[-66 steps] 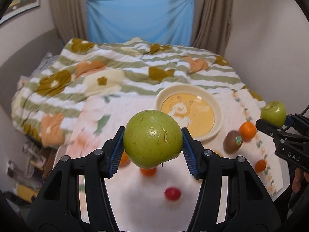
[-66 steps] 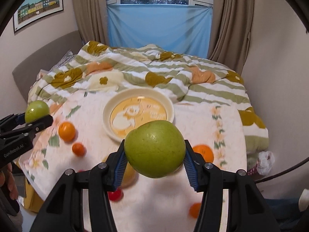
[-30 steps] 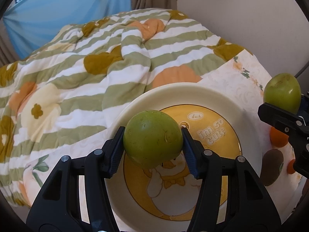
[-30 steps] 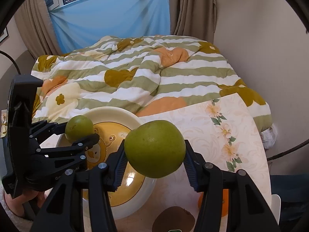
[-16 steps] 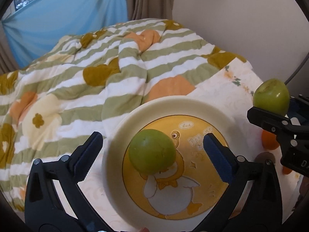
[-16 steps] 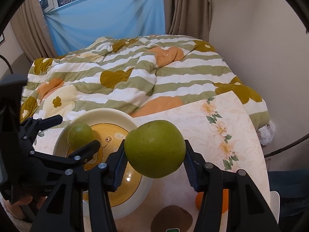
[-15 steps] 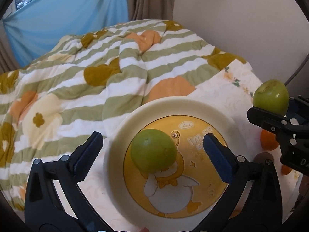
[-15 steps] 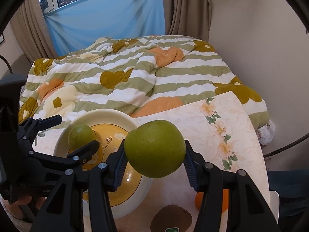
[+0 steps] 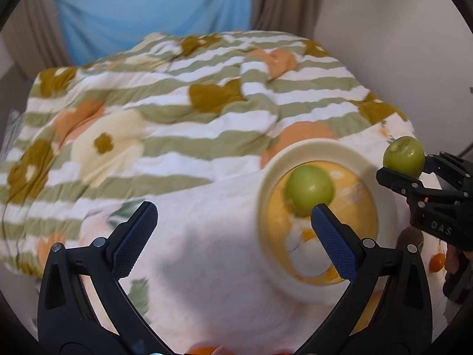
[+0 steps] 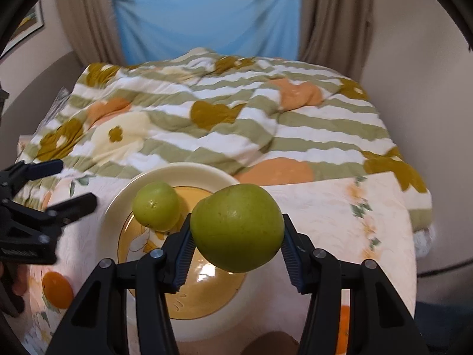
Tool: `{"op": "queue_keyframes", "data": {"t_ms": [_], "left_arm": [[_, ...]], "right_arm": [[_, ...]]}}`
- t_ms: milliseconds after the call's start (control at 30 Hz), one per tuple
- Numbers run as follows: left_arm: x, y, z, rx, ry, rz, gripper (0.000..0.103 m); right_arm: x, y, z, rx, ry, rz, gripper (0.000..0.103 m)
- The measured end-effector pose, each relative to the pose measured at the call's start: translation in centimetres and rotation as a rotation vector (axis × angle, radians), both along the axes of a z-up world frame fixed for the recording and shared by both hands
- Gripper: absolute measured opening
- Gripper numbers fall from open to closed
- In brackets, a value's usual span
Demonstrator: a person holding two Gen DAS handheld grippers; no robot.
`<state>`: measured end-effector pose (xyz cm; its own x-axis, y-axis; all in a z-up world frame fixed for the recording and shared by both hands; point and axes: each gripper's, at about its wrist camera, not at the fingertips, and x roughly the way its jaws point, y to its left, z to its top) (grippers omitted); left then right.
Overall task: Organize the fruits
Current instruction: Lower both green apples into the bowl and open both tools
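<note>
A round green fruit lies in the cream plate with a yellow cartoon centre, toward its far left side. My left gripper stands wide open with nothing between its pads, drawn back to the left of the plate; from the right wrist it shows at the left edge. My right gripper is shut on a second, larger green fruit, held over the plate's near right part. In the left wrist view that held fruit shows at the far right.
The plate sits on a floral cloth in front of a striped quilt. An orange lies left of the plate, another orange and a kiwi near the front. A small orange lies at the right.
My left gripper opened and let its green fruit go into the plate, then drew back up and to the left. My right gripper kept its fruit and rolled slightly over the plate.
</note>
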<state>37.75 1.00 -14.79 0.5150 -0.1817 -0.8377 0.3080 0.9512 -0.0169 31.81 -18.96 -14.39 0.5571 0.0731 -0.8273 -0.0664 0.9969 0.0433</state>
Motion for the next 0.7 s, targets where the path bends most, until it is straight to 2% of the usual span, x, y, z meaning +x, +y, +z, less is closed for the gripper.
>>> {"op": "queue_keyframes", "data": {"t_ms": [267,600,667,700], "left_arm": [[-1.0,4.0,-0.6,0.014,0.024,0.108,0.103],[-1.4,5.6,-1.5,0.005,0.050,0.141,0.103],[-1.4,5.8,-1.5,0.003,0.052,0.142,0.103],[-1.4,5.8,-1.5,0.003,0.051,0.142,0.103]], "right_arm": [[1.5,1.7,-2.8,-0.035,0.036,0.110,0.050],[1.5,2.6,-4.4,-0.085,0.045,0.135,0.050],[1.4,2.6,-4.2,-0.082,0.028,0.131,0.054],[1.4,2.7,-3.9,-0.080,0.019,0.128,0.065]]}}
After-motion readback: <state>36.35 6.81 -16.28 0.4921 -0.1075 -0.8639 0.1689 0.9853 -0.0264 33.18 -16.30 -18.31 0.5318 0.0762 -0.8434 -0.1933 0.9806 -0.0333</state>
